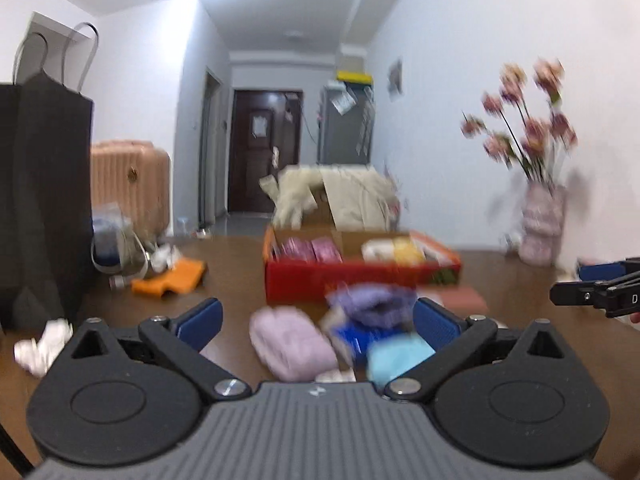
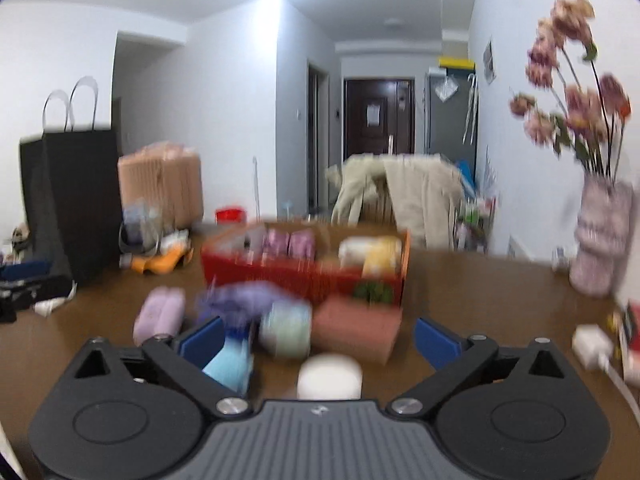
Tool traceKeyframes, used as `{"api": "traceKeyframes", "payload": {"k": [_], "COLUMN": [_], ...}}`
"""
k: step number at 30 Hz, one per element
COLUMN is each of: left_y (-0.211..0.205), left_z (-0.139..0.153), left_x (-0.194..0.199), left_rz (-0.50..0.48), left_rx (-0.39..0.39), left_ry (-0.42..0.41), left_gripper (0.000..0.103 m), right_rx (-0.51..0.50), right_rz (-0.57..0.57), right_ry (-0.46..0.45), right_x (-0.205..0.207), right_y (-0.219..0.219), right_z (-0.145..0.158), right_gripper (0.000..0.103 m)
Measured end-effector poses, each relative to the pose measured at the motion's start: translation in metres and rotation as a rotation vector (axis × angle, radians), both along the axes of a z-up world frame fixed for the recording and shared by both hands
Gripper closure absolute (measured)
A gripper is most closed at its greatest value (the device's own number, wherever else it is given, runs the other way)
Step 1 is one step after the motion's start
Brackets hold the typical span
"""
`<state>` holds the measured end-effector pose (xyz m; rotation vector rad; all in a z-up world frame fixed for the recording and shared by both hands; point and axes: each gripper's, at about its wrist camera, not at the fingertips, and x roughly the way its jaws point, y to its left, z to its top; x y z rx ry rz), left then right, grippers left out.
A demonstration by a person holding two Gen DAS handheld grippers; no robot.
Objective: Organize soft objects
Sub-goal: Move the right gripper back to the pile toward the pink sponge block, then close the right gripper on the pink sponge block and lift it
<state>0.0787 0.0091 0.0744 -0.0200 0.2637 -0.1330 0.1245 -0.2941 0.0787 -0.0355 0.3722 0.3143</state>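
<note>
Both views are motion-blurred. A red box (image 1: 344, 280) on the brown table holds pink, white and yellow soft rolls; it also shows in the right wrist view (image 2: 288, 276). In front of it lie a lilac roll (image 1: 292, 344), a purple cloth (image 1: 372, 304), a light blue roll (image 1: 396, 360), a pale green roll (image 2: 286, 328), a pink-brown block (image 2: 356, 328) and a white roll (image 2: 330, 376). My left gripper (image 1: 318, 324) is open and empty above the lilac roll and purple cloth. My right gripper (image 2: 320, 340) is open and empty over the white roll. The right gripper also shows at the left wrist view's right edge (image 1: 592, 288).
A tall black paper bag (image 1: 40, 200) stands at the left. An orange item (image 1: 168, 278) and a clutter of bags lie beside it. A pink vase of flowers (image 2: 600, 236) stands at the right. A white charger (image 2: 592, 346) lies near the right edge. White crumpled cloth (image 1: 40, 348) lies front left.
</note>
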Motion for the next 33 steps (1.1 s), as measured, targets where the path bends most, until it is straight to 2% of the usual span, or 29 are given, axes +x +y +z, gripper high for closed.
{"api": "traceKeyframes", "payload": {"k": [4,5,8,13,18,21,22,23,24,25,26,28,29,33], "left_y": [-0.021,-0.024,-0.034,-0.049,-0.08,-0.1,-0.107,-0.116,-0.124,-0.131,-0.136,-0.145,-0.149,-0.155], "left_z": [-0.017,-0.019,-0.021,-0.019,0.001,0.013,0.015,0.016,0.015,0.011,0.004,-0.01,-0.017,-0.039], "left_x": [-0.008,-0.007,0.003,0.029,0.084,0.136,0.157,0.182,0.205,0.227,0.248,0.277,0.285,0.289], "left_rz": [-0.056,-0.07,-0.092,-0.114,-0.155,-0.21,-0.224,-0.244,-0.266,-0.277,-0.272,-0.257,-0.25,-0.266], "left_rx": [0.129,0.138,0.119,0.087,0.029,-0.047,-0.064,-0.073,-0.08,-0.093,-0.114,-0.143,-0.144,-0.12], "left_ry": [-0.007,-0.006,0.01,0.026,0.034,0.095,0.129,0.181,0.232,0.289,0.36,0.458,0.473,0.476], "left_gripper": [0.0,0.0,0.0,0.0,0.0,0.001,0.003,0.016,0.036,0.044,0.054,0.056,0.056,0.053], "right_rx": [-0.023,-0.038,-0.049,0.038,0.093,0.125,0.144,0.175,0.202,0.227,0.245,0.274,0.29,0.353], "right_rz": [-0.014,-0.027,-0.049,-0.087,-0.14,-0.136,-0.127,-0.115,-0.107,-0.1,-0.097,-0.1,-0.099,-0.097], "right_ry": [0.038,0.062,0.097,0.105,0.11,0.14,0.155,0.177,0.194,0.211,0.232,0.265,0.282,0.282], "right_x": [-0.028,-0.03,-0.029,-0.014,0.029,0.069,0.081,0.098,0.112,0.127,0.143,0.167,0.18,0.194], "right_y": [-0.004,-0.005,-0.013,-0.031,-0.042,-0.047,-0.049,-0.051,-0.053,-0.054,-0.055,-0.055,-0.055,-0.059], "right_z": [-0.036,-0.042,-0.051,-0.051,-0.042,-0.036,-0.035,-0.035,-0.036,-0.037,-0.04,-0.047,-0.052,-0.07], "right_gripper": [0.002,0.002,0.002,0.002,0.005,0.015,0.018,0.019,0.024,0.033,0.037,0.048,0.055,0.063]}}
